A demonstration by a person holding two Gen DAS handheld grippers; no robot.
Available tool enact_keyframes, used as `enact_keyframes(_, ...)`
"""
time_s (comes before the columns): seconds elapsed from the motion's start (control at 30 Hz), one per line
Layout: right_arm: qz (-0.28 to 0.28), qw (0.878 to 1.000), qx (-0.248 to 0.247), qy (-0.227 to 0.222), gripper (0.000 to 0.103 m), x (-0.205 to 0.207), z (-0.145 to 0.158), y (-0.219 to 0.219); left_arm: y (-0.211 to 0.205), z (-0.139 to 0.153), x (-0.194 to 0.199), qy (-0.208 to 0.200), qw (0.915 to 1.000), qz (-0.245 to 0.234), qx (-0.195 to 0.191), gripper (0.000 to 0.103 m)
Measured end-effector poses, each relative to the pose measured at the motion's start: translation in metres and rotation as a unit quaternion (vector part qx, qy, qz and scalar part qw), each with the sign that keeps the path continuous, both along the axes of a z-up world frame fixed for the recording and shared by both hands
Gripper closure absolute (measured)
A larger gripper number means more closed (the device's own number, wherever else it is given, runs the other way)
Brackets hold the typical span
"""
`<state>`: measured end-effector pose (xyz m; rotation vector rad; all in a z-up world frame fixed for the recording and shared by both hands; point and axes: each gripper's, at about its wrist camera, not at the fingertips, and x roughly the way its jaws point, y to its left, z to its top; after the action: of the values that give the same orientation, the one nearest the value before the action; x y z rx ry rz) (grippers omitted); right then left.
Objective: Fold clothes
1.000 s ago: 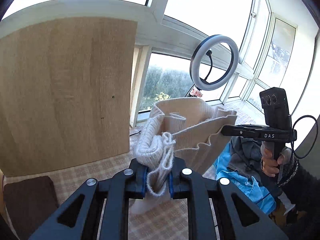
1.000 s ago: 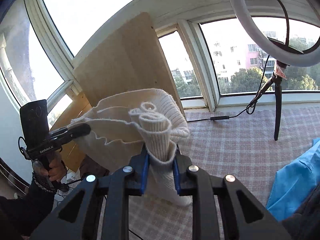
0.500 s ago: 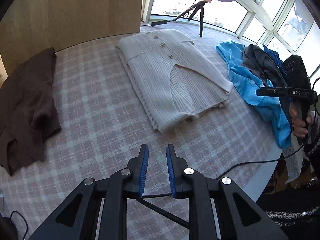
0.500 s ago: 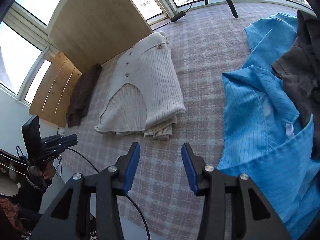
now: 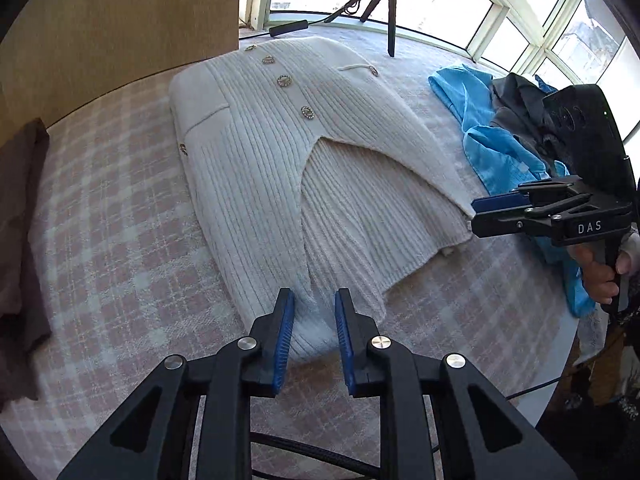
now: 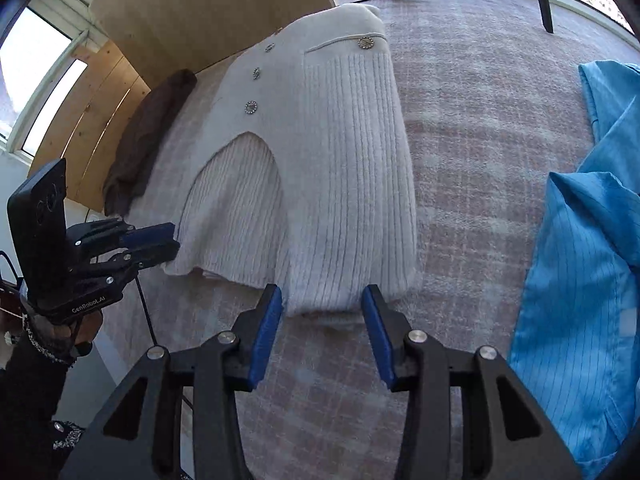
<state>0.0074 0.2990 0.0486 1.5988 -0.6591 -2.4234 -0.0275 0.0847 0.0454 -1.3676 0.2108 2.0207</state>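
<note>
A cream ribbed cardigan (image 5: 280, 168) with metal buttons lies folded flat on the checked tablecloth (image 5: 120, 240). My left gripper (image 5: 313, 300) hovers low over its near hem, jaws a narrow gap apart, pads not pressing the knit. In the right wrist view the same cardigan (image 6: 340, 160) has its folded sleeve side nearest. My right gripper (image 6: 323, 300) stands open there, wider, straddling that near edge without gripping. From the side, the right gripper (image 5: 474, 216) sits at the hem's right corner and the left gripper (image 6: 176, 237) at its left corner.
A blue shirt (image 5: 492, 152) and a dark grey garment (image 5: 520, 104) are heaped to the right. A brown garment (image 5: 20, 200) lies at the left. A wooden board (image 5: 120, 20) and a tripod (image 5: 390, 12) stand at the back. The table edge (image 5: 560, 340) runs near right.
A second ago both grippers held the cardigan up in the air. It now lies on the table, released, and both grippers have come down close over its near hem.
</note>
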Motion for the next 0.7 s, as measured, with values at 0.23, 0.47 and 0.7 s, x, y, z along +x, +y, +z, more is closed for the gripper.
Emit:
enact_keyframes(0.23,-0.093,0.992,0.023,0.081,0.084,-0.074,0.049,0.090,0.065,0.054,-0.027,0.061,0.9970,-0.027,0.039,0.084)
enact_keyframes(0.47,-0.026,0.999,-0.005,0.038,0.093,-0.167,-0.002,0.131,0.157,0.006,-0.056,0.039,0.9951,-0.090,0.002,0.082)
enact_keyframes(0.7,0.106,0.990,-0.085,0.024,0.093,-0.202,-0.021,0.107,0.150,-0.015,-0.054,0.024,0.9905,-0.135,-0.006,0.082)
